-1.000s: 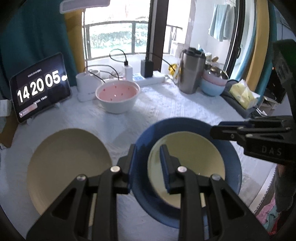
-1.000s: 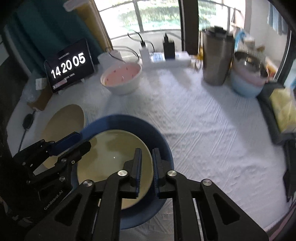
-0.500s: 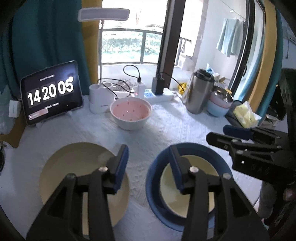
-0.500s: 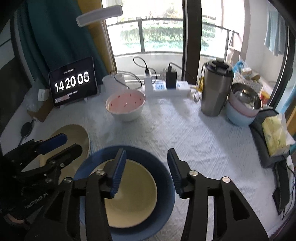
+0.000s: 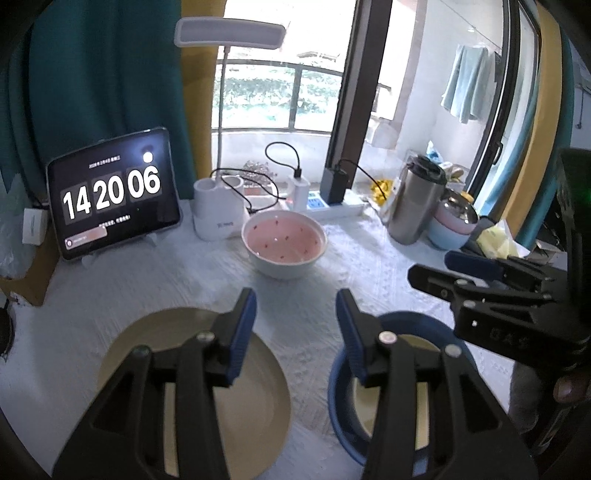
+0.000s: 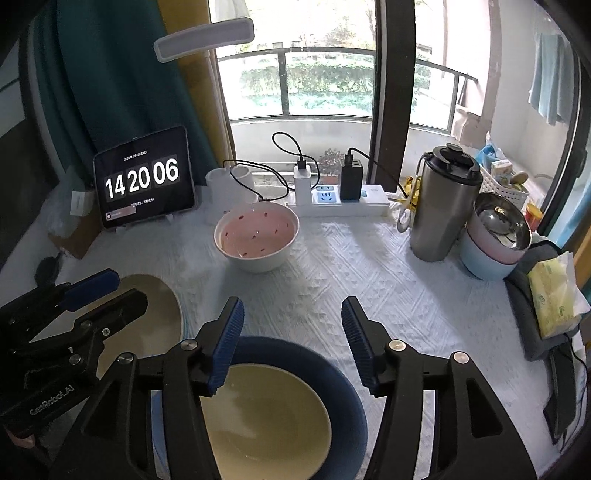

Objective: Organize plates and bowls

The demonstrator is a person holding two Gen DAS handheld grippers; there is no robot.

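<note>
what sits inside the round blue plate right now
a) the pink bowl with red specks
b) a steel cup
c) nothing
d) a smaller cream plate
d: a smaller cream plate rests inside the round blue plate, while the pink bowl with red specks stands apart, farther back on the white tablecloth.

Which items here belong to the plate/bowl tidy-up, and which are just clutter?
Job:
- blue plate with a cream plate on it
- second cream plate beside them
- pink bowl
- stacked bowls, possibly

Lying about:
- clock tablet
- steel flask
- power strip
- desk lamp
- tissue pack
</note>
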